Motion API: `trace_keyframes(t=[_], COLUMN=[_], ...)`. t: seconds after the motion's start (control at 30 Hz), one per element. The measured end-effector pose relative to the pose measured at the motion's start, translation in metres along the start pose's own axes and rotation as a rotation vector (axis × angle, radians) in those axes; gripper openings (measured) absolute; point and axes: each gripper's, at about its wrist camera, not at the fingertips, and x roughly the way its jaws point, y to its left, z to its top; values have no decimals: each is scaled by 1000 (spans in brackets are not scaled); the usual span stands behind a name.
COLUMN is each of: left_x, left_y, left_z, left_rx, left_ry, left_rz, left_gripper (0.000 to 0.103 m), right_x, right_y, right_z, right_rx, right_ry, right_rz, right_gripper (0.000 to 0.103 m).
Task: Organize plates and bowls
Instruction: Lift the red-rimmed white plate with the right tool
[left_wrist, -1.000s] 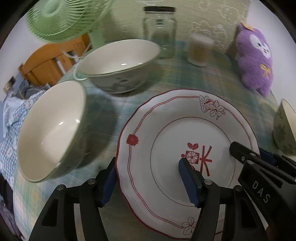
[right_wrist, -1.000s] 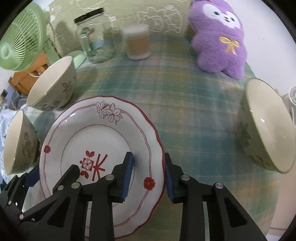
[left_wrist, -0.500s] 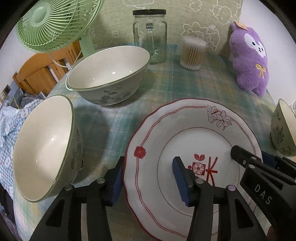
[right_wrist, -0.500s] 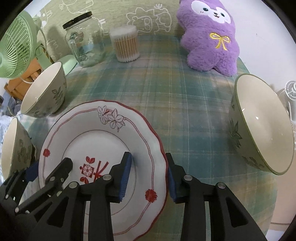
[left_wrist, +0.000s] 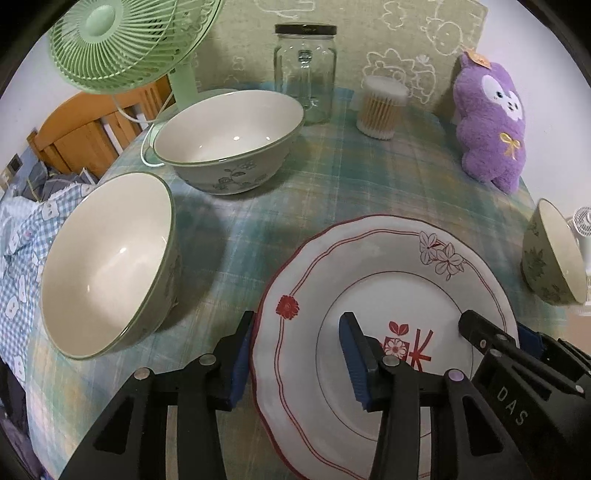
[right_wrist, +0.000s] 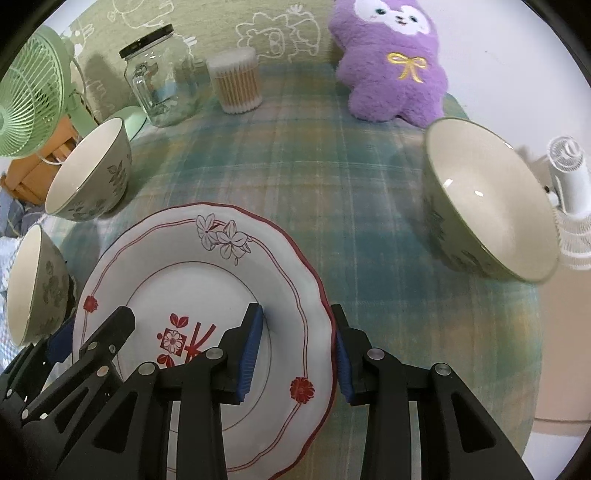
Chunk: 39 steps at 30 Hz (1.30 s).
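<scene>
- Since the earlier frames, both views have pulled back & up: the plate (left_wrist: 388, 280) sits lower in each picture and more of the back wall shows. Left gripper (left_wrist: 295, 354) jaws have just been closing, with the plate's left rim between them.
- Left gripper: one blue pad at the outside of the plate's left edge, the other over the plate's inner well. Jaws straddle the rim; can't tell if the pads press on it.
- Right gripper (right_wrist: 297, 349): straddles the plate's right rim, inner pad on the plate face, outer pad at the scalloped edge. Looks like a grasp on the rim, though firm contact isn't certain.
- Plate: white w/ red line border, red flowers & a red motif in the centre. It's at the near middle of the plaid tablecloth (right_wrist: 332, 184), between both grippers.
- Near-left bowl (left_wrist: 107, 266): green-rimmed, cream inside, just left of the plate.
- Back-left bowl (left_wrist: 229, 144): upright, floral pattern outside, in front of the green fan (left_wrist: 125, 40).
- Right bowl (right_wrist: 487, 206): apart from the plate, toward the table's right edge.
- Back row: glass jar (left_wrist: 306, 70) w/ black lid, tub of cotton swabs (left_wrist: 380, 107), purple plush toy (right_wrist: 395, 62).
</scene>
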Motion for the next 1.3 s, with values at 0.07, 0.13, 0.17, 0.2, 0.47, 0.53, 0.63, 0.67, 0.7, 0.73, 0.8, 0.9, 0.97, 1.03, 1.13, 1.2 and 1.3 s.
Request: trace_keyframes(t=[0.07, 0.13, 0.17, 0.2, 0.47, 0.53, 0.63, 0.67, 0.7, 0.73, 0.8, 0.9, 0.97, 1.03, 1.13, 1.2, 1.3], left_x=[-6, -13, -17, -21, -52, -62, -76, -80, -84, -88, -96, -106, -112, -116, -119, -121, -122], left_y=[-1, -2, -3, -3, -1, -1, 1, 1, 2, 3, 5, 8, 10, 13, 15, 16, 19], left_z=[-2, -4, -5, -5, -11, -13, -17, -17, -19, -21, -27, -35, -41, -49, -59, -68, -83], left_rx=[11, 20, 23, 26, 39, 38, 42, 44, 46, 47, 54, 54, 41, 31, 41, 48, 54], left_ry=[-10, -18, -23, -29, -55, -69, -86, -88, -90, -92, -101, -113, -119, -117, -115, -111, -93], left_rz=[-2, -10, -12, -16, -39, -42, -49, -51, -55, -58, -60, -64, -61, -62, -67, -67, -64], left_gripper=[45, 45, 45, 45, 45, 45, 45, 45, 45, 45, 45, 45, 45, 45, 45, 45, 45], right_x=[-7, -15, -19, -23, -61, -71, -84, -88, -92, -96, -105, -115, -121, -125, -128, -129, -129], right_y=[-1, -1, -1, -1, -3, -3, -1, -1, 0, 0, 1, 2, 4, 6, 7, 7, 9], right_z=[-5, -9, -10, -11, -22, -25, -32, -35, -38, -40, -47, -57, -65, -74, -87, -98, -114], right_rx=[7, 9, 11, 14, 35, 43, 54, 56, 59, 61, 66, 72, 74, 76, 83, 87, 88], right_ry=[-7, -18, -22, -28, -78, -89, -100, -103, -108, -112, -122, -136, -142, -144, -140, -134, -121], right_rz=[-6, -17, -20, -23, -40, -43, -47, -47, -49, -51, -53, -53, -52, -56, -58, -58, -62], right_gripper=[39, 39, 39, 39, 39, 39, 39, 39, 39, 39, 39, 39, 39, 39, 39, 39, 39])
